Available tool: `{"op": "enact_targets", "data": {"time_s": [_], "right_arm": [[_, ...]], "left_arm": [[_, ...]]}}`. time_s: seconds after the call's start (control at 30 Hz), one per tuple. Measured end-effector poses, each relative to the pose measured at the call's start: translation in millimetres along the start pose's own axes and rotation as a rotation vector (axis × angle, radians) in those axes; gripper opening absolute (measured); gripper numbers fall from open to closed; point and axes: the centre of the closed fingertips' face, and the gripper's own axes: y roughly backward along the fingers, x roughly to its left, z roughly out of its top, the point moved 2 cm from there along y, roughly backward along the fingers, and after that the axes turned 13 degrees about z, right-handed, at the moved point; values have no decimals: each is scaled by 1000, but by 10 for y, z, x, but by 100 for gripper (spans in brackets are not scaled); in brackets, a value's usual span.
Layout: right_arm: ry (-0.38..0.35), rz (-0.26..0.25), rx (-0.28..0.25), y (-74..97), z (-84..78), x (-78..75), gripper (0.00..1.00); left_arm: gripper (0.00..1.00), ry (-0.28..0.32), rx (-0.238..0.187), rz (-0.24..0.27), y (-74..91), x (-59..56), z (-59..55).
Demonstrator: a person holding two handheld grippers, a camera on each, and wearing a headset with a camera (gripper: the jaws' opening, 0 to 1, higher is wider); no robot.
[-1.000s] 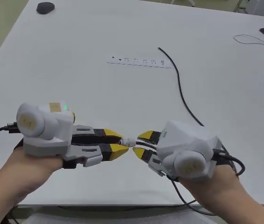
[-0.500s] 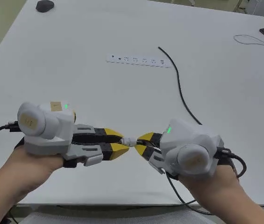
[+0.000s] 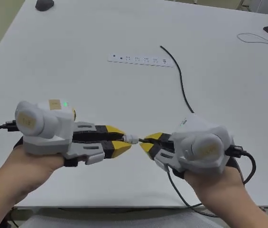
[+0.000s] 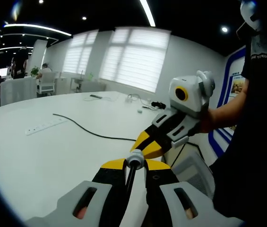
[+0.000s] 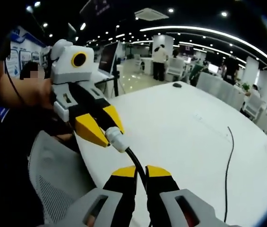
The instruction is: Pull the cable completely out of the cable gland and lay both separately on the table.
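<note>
Cable gland [image 3: 132, 139] is sitting clamped in the left gripper [image 3: 125, 139], with the worktop [image 3: 124, 90] below the gland. The right gripper [image 3: 148, 141] is pinching the black cable [image 3: 143, 140] just beside the gland. Extraction is under way, I judge; the next move is calling for a straight pull apart.

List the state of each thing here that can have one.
left gripper, shut on the cable gland.
right gripper, shut on the cable.
cable gland, held in the air, cable end in it.
cable, not yet pulled out of the gland.
power strip, lying flat on the table.
black cord, lying loose on the table.
</note>
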Motion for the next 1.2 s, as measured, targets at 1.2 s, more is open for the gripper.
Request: {"op": "enact_targets", "data": {"time_s": [1.2], "right_arm": [[-784, -23, -149, 115, -825, -317, 2]], "left_arm": [[15, -6, -34, 0, 47, -2, 92]]}}
